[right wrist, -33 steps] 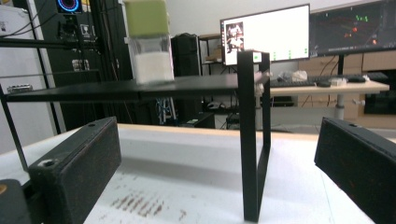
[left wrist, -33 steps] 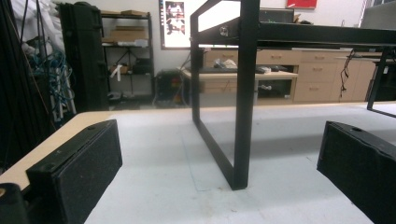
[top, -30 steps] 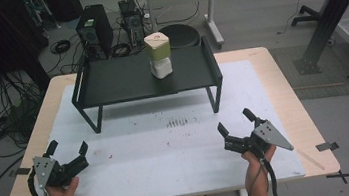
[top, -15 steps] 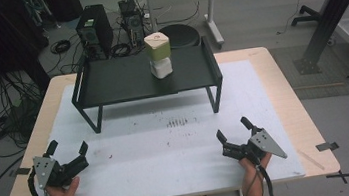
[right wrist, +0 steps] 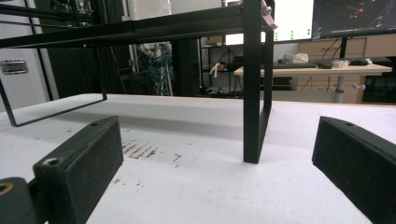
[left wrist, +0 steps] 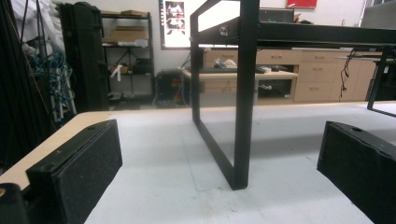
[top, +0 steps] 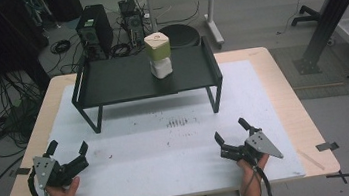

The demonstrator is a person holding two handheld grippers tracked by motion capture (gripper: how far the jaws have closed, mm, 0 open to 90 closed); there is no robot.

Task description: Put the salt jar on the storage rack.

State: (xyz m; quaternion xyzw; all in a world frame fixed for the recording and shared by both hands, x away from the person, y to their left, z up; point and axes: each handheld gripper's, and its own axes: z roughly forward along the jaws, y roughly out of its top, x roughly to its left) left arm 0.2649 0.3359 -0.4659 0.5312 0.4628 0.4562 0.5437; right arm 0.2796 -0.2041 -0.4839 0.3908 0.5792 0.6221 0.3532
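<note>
A black raised tray on legs stands at the back of the white mat. On it stands a white and green container, upright, near the middle. My left gripper rests low at the front left, held by a hand, jaws wide open and empty. My right gripper rests at the front right, also open and empty. In the left gripper view a tray leg rises ahead between the open jaws. Another tray leg shows in the right gripper view, with the container's base above the tray edge.
The white mat covers most of the wooden table; dark scuff marks lie just in front of the tray. Computers and cables sit on the floor behind, and a black post stands at the right.
My right gripper has slid a little left and toward the front edge. The left gripper, tray and container have not moved.
</note>
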